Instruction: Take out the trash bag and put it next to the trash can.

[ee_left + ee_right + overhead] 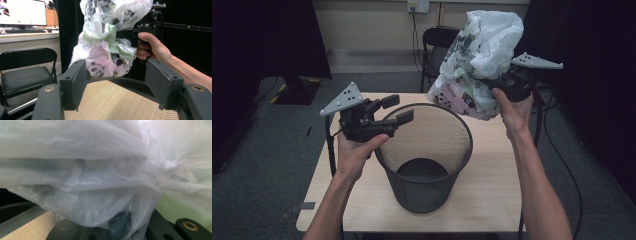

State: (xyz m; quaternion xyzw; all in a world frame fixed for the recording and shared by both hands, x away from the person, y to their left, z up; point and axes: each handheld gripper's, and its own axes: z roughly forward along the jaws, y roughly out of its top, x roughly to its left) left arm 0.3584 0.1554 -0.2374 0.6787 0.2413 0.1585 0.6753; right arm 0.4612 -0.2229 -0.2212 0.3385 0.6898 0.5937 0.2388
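A: Right gripper (492, 82) is up high at the far right of the table (492, 190), jaws clamped on the plastic bag (477, 60). The right gripper view has film bunched between the jaws.

B: And the bag's position?

A: Hanging in the air, its panda-printed belly just above and behind the far right rim of the black mesh bin (424, 155). From the high view I can't tell whether it touches the rim.

B: Left side?

A: Left gripper (398, 110) is level at the bin's left rim, jaws spread wide and holding nothing. One jaw tip sits over the rim edge, the other just outside it. In the left gripper view the rim (120, 82) curves between the two jaws, with the bag (105, 50) beyond.

B: Room to move?

A: The bin mouth is open, with its dark floor visible. Bare tabletop runs along the near and right edges. A folding chair (437, 47) stands behind the far edge, close to the bag.
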